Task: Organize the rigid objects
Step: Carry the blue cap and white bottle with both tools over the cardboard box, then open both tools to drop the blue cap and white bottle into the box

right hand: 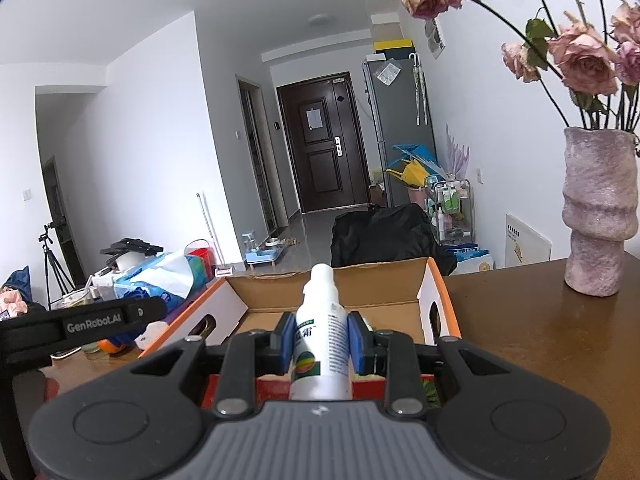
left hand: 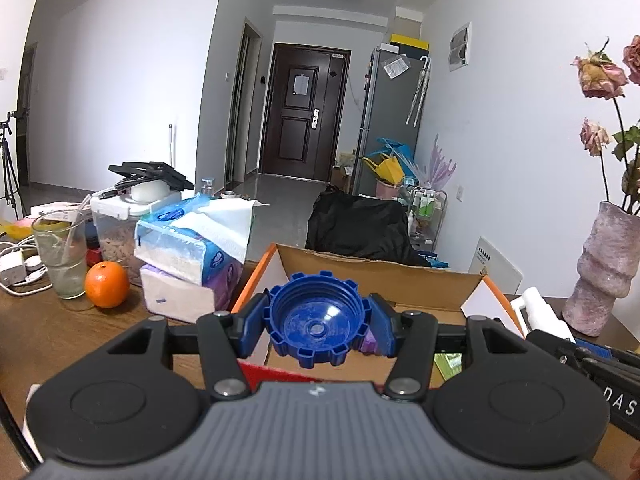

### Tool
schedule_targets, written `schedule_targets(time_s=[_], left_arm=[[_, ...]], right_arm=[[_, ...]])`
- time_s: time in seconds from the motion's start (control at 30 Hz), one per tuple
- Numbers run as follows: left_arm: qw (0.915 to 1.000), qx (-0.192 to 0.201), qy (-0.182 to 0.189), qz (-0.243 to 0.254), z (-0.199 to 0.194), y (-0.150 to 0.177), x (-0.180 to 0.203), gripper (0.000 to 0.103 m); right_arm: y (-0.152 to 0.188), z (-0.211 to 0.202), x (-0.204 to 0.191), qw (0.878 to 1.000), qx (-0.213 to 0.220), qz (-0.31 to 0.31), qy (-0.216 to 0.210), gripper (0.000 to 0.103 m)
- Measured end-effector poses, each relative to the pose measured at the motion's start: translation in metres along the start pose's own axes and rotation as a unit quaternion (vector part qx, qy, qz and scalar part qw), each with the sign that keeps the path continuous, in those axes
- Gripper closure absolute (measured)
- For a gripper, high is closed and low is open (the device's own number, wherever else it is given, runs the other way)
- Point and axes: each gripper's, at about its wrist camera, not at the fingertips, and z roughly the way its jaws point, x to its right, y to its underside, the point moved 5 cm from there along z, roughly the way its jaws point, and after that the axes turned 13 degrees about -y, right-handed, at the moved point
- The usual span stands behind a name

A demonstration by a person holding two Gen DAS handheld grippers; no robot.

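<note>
My left gripper (left hand: 316, 326) is shut on a big blue ribbed cap (left hand: 316, 318), hollow side facing the camera, held above the open cardboard box (left hand: 372, 268). My right gripper (right hand: 320, 340) is shut on a white spray bottle (right hand: 322, 344) with a green label, nozzle pointing forward, held over the near edge of the same box (right hand: 332, 280). The bottle's tip also shows in the left wrist view (left hand: 538, 308) at the right. The left gripper's body shows in the right wrist view (right hand: 80, 324) at the left. Something green (left hand: 448, 362) and something purple (left hand: 368, 342) lie in the box.
The box stands on a brown wooden table (right hand: 520, 320). Left of it are tissue packs (left hand: 192, 252), an orange (left hand: 106, 284), a glass (left hand: 62, 256) and a lidded food container (left hand: 120, 220). A pink vase with dried roses (right hand: 600, 208) stands at the right. A black bag (left hand: 360, 224) lies behind the box.
</note>
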Motion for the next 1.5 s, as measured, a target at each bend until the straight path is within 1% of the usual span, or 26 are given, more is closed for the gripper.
schedule_targets(time_s=[0.27,0.43,0.63,0.77,1.0,1.13,1.3,1.5], left_arm=[[1.0000,0.004,-0.007,-0.001,0.026,-0.011,0.007,0.047],[0.9999,0.010,-0.014,0.002,0.041,-0.018,0.008,0.047],[0.9998,0.004,-0.019,0.004,0.060,-0.025,0.007,0.047],[0.9999,-0.002,-0.016,0.005,0.071,-0.027,0.009,0.047],[0.9996,-0.005,-0.012,0.023,0.085,-0.026,0.021,0.047],[0.9990,-0.026,-0.005,0.037,0.097,-0.020,0.028,0.047],[0.9970,-0.048,-0.010,0.060,0.107,-0.008,0.033,0.047],[0.9957,-0.057,-0.012,0.072,0.110,-0.005,0.034,0.047]], right_arm=[[-0.008,0.026,0.008,1.000,-0.003,-0.001,0.000,0.076],[-0.012,0.040,0.011,1.000,-0.005,0.003,-0.010,0.076],[-0.014,0.060,0.011,1.000,-0.014,0.001,-0.011,0.076],[-0.016,0.071,0.010,1.000,-0.018,-0.004,-0.011,0.076],[-0.019,0.089,0.017,1.000,-0.030,-0.001,-0.008,0.076],[-0.015,0.099,0.024,0.999,-0.044,0.007,-0.001,0.076],[-0.009,0.105,0.029,0.998,-0.055,0.010,0.008,0.076],[-0.006,0.108,0.031,0.998,-0.065,0.008,0.011,0.076]])
